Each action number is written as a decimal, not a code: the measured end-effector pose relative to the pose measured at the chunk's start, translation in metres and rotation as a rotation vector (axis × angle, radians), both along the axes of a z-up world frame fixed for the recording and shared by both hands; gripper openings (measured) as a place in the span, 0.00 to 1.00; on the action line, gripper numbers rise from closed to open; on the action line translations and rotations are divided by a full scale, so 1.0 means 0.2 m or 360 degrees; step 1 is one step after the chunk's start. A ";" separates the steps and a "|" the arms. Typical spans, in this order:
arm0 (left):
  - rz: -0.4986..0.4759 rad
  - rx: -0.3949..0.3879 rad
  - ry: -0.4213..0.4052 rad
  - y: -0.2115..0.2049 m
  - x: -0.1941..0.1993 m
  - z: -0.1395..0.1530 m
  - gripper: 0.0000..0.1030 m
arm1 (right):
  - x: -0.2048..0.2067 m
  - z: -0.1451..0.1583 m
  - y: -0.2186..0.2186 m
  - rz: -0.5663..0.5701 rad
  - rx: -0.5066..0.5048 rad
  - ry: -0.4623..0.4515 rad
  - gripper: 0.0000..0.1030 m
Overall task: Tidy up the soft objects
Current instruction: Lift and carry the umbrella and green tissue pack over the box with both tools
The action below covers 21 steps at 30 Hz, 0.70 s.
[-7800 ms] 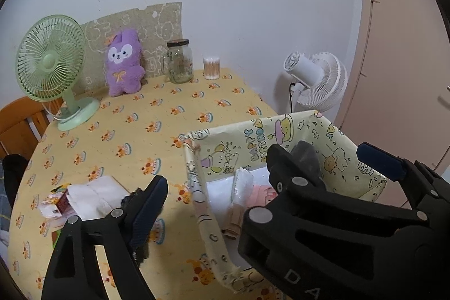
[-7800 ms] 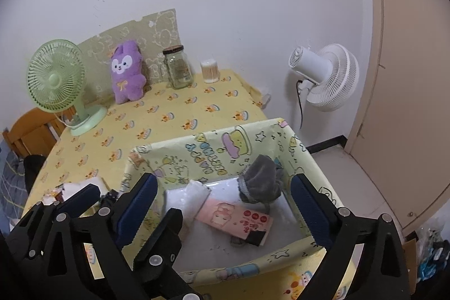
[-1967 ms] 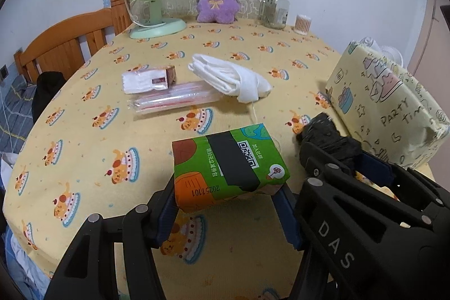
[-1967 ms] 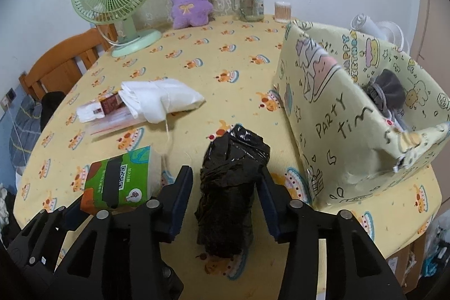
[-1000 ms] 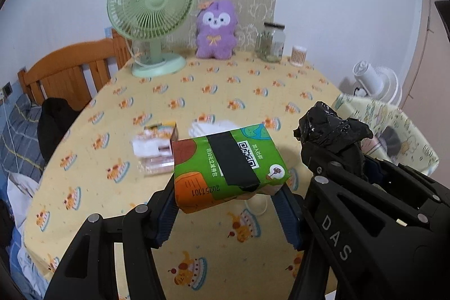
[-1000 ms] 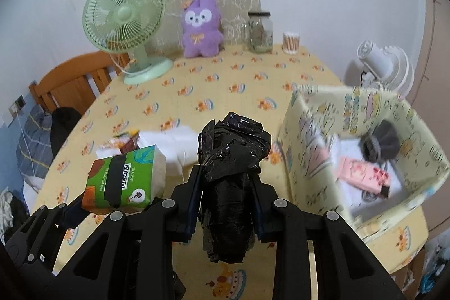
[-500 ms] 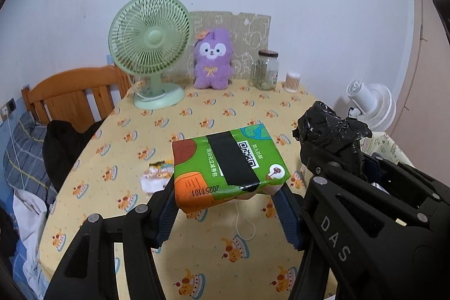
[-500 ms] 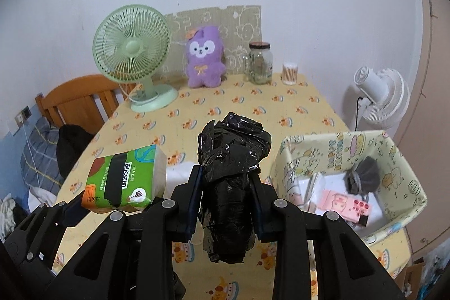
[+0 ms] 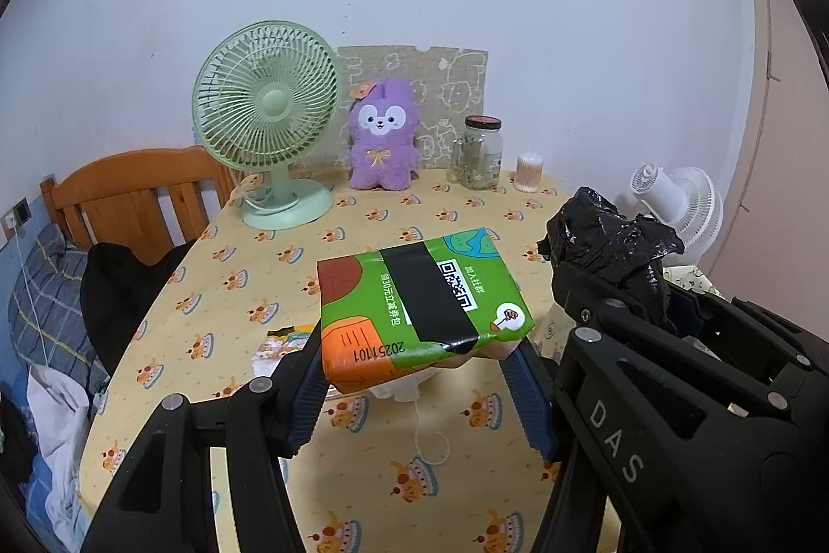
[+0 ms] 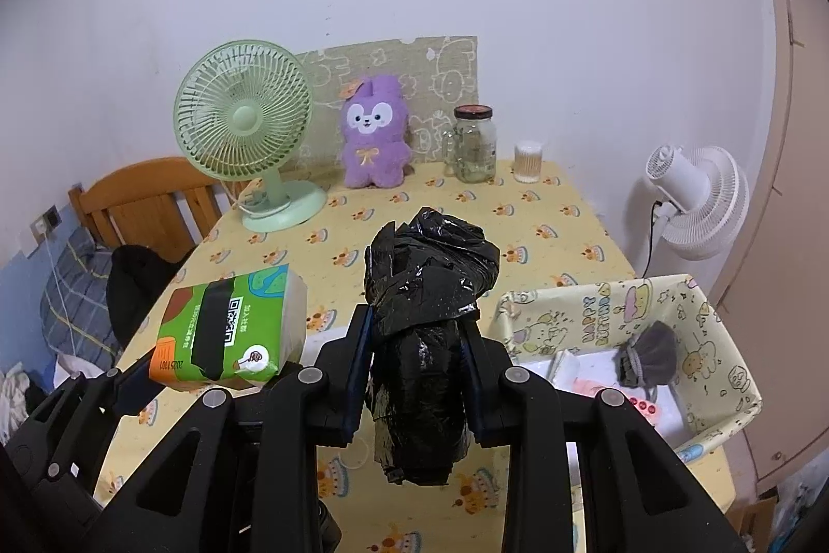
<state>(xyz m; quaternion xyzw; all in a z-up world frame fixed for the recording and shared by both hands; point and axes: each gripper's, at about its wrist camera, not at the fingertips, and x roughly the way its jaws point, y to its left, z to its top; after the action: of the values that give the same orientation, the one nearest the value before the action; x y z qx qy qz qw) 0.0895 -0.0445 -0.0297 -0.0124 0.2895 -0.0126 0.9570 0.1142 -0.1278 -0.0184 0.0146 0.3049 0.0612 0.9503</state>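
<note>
Bin lies near-right of table, low and right of R gripper, which is nearer. R gripper clamped on black bag roll, long axis upright. L gripper clamped on tissue pack, held flat, farther left. Both lifted off table.

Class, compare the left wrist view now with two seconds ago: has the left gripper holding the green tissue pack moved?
Yes. The left gripper, shut on the green tissue pack, has risen and pulled back: the green fan now sits lower and smaller, and more table shows beneath the pack.
</note>
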 end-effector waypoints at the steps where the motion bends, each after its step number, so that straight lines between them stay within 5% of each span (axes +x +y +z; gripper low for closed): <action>1: -0.0006 0.0001 -0.0003 -0.01 0.00 0.00 0.63 | 0.00 0.00 -0.01 -0.0006 0.0000 -0.0003 0.33; 21: -0.0159 0.0013 -0.0037 -0.33 0.05 0.00 0.63 | 0.00 0.01 -0.34 -0.0124 -0.0032 -0.0028 0.33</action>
<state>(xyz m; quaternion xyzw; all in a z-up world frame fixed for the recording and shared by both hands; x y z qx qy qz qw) 0.1005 -0.1111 -0.0293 0.0063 0.2786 -0.0593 0.9586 0.1141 -0.1952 -0.0156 0.0163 0.2964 0.0212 0.9547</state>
